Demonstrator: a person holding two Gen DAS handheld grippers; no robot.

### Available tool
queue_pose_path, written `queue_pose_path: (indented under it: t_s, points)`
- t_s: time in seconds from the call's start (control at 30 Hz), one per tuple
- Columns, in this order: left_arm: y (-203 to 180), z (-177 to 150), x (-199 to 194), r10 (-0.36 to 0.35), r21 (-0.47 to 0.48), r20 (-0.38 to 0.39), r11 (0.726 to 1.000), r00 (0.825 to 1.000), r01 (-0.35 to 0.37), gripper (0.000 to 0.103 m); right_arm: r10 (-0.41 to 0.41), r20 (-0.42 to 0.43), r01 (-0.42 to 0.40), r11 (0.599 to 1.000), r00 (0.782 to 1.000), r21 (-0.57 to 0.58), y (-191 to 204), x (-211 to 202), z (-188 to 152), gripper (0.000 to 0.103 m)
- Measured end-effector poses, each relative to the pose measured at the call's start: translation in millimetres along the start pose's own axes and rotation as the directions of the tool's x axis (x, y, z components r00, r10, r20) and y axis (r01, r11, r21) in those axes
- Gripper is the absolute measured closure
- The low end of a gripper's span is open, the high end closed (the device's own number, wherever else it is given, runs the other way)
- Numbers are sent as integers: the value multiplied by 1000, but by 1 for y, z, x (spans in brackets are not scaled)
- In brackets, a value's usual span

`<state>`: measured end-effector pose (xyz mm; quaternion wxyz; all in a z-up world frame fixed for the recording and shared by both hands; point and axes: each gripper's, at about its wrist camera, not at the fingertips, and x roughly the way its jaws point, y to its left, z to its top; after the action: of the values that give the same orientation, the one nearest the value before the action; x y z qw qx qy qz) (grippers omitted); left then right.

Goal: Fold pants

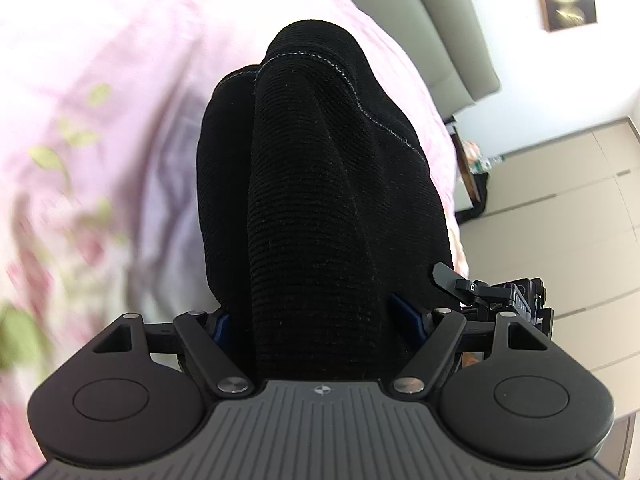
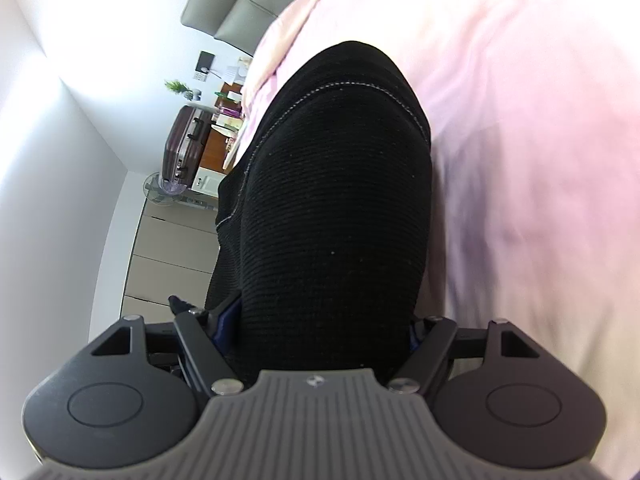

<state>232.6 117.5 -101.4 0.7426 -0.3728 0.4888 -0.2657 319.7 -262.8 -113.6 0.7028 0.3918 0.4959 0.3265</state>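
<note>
Above the pink bed [image 1: 120, 80], we hold the left hand-held gripper [image 1: 320, 320] tipped downward toward the sheet, and its blue-padded fingers [image 1: 408, 316] are clamped on a thick bunch of the black pants [image 1: 320, 180]. The ribbed fabric rises straight out from between the fingers and hangs forward over the bed, a pale stitched seam curving across its far end. To the left of the pants, the bed shows green leaf print; to their right lie the grey headboard [image 1: 440, 20] and the tiled floor [image 1: 560, 200]. A part of the other gripper shows just right of the pants, near our left gripper's right finger.

Further right, we hold the right hand-held gripper [image 2: 320, 328] in much the same pose, angled down at the bed [image 2: 520, 120], its fingers closed tight on another bunch of the pants [image 2: 332, 200]. Here the cloth again fills the middle, extending forward from the fingers, with the bed on its right and a suitcase [image 2: 186, 144] well off to its left.
</note>
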Motion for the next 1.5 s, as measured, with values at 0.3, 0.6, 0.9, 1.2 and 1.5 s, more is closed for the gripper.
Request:
queue_pose_path:
  t_s: [0.3,0.6,0.9,1.2,1.5]
  points:
    - [-15,-9,-4,-58,81,-95,994,994,66,15,-24,121,21,999,992,29,-3,-114,-41,33]
    - [-73,18,90,-108,217,-166,966,980,143,15,-61,324,47,998,944,52,-46,-237,-17,33]
    - [-119,46,198,-127,260,-220,948,967,184,15,-124,442,90,991,888,97,-115,-309,48,33]
    - [-134,45,273,-76,294,-260,943,963,154,15,-150,479,78,983,865,166,-203,-339,84,33]
    - [-124,14,271,8,309,-231,949,973,66,15,-214,365,122,958,906,259,-232,-319,77,21]
